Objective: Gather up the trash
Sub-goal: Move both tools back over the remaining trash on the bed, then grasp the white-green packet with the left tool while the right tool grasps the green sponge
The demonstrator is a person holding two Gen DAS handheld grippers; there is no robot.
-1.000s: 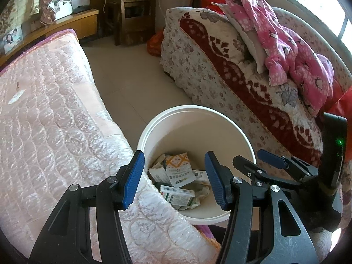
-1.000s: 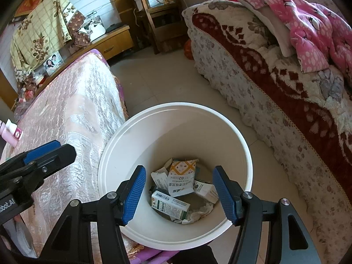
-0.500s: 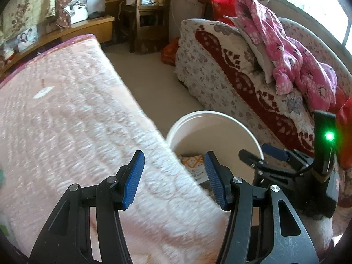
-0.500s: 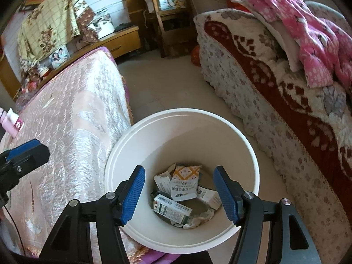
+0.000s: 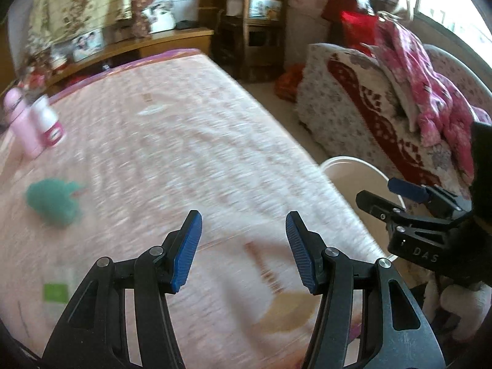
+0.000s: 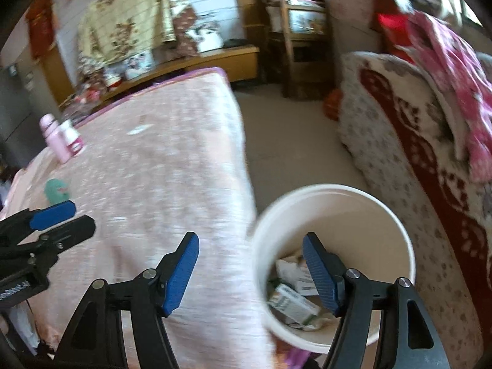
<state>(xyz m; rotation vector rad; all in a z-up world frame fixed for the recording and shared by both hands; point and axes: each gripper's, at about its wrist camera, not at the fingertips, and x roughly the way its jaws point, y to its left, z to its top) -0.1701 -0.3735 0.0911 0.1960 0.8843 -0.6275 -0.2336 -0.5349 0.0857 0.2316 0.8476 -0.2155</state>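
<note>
Left hand-held gripper (image 5: 244, 250) agape, pink quilted bed (image 5: 172, 153), white bucket (image 6: 332, 203)

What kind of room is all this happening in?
Probably a lived-in bedroom: a pink quilted mattress, a second bed under a red-and-white floral cover with pink bedding heaped on it, and a white round trash bucket on the floor between.

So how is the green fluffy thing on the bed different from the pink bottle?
The green fluffy thing lies low and lumpy on the bed; the pink bottle is tall and smooth. The green thing sits nearer the left gripper; the bottle sits farther back. Both are on the bed, untouched.
</note>
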